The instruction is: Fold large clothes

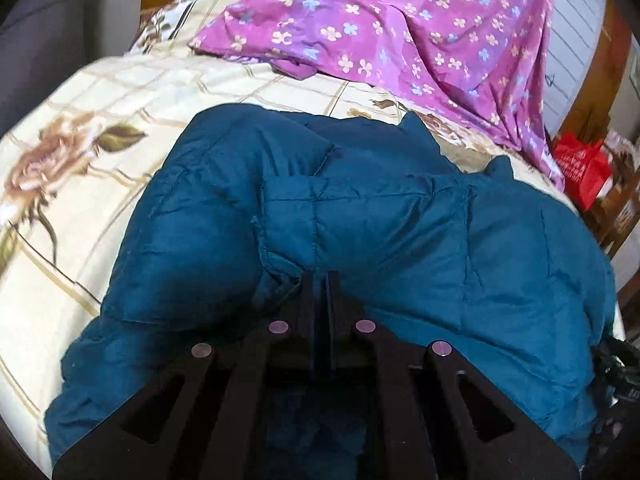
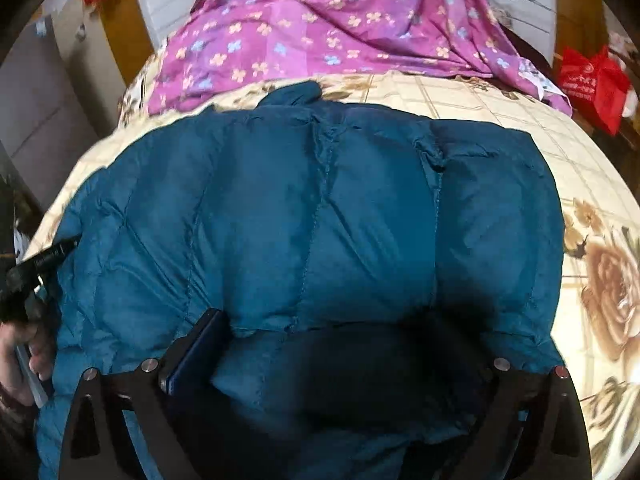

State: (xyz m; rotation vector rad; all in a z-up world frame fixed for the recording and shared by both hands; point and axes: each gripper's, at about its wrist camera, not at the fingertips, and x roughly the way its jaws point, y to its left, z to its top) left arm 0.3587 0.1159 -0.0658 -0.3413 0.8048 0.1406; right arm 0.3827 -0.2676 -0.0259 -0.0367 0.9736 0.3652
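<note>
A teal quilted down jacket (image 1: 360,216) lies spread on the bed, filling the near half of both views (image 2: 312,220). My left gripper (image 1: 321,280) is shut, its black fingers pinching a fold of the jacket's fabric near its middle. My right gripper (image 2: 332,332) is open wide, its fingers (image 2: 200,344) spread on either side of a puffed section at the jacket's near edge, pressing down on it. The right finger is mostly lost in shadow. The left gripper's body and the hand holding it show at the left edge of the right wrist view (image 2: 28,288).
The bed has a cream sheet (image 1: 100,128) with a rose print. A purple flowered cloth (image 1: 400,32) lies crumpled at the far end. A red bag (image 1: 580,164) sits past the bed's right edge. Wooden furniture and a white panel stand behind.
</note>
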